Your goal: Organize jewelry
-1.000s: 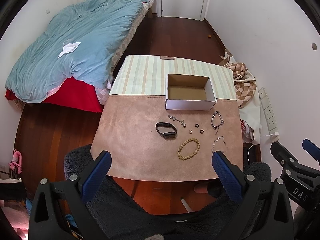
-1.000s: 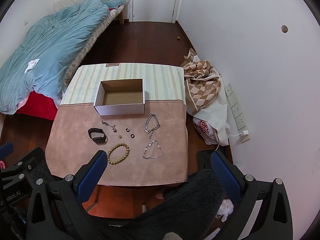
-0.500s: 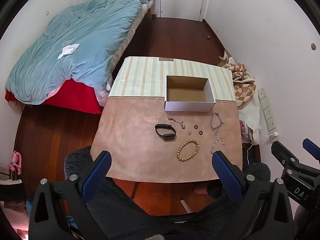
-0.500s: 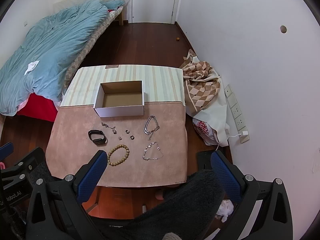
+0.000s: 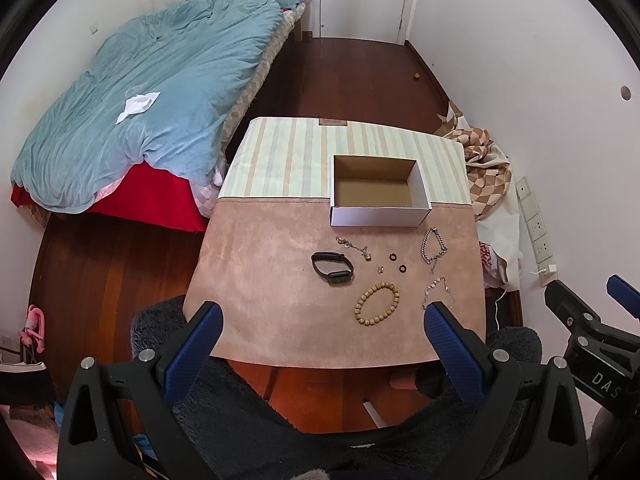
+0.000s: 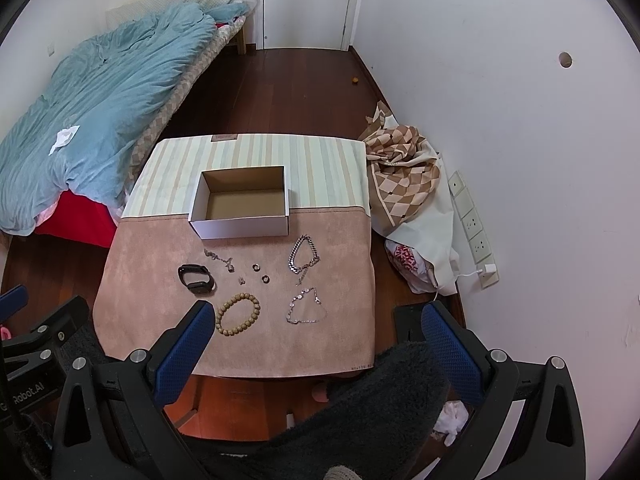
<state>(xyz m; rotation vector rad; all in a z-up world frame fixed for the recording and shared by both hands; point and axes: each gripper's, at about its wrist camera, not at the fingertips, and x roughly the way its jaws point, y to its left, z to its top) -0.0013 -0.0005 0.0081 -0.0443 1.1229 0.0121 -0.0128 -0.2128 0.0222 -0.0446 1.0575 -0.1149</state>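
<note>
Bedroom floor, a bed and a low table fill the left wrist view. On the table the cardboard box stands empty, with the black band, bead bracelet and chain bracelet loose in front of it, so sorting looks unstarted. Well above them, the left gripper is spread wide, holding nothing.

From the right wrist view, the box is likewise empty; two small rings and a thin chain lie nearby. Spread wide too, the right gripper touches nothing.
</note>
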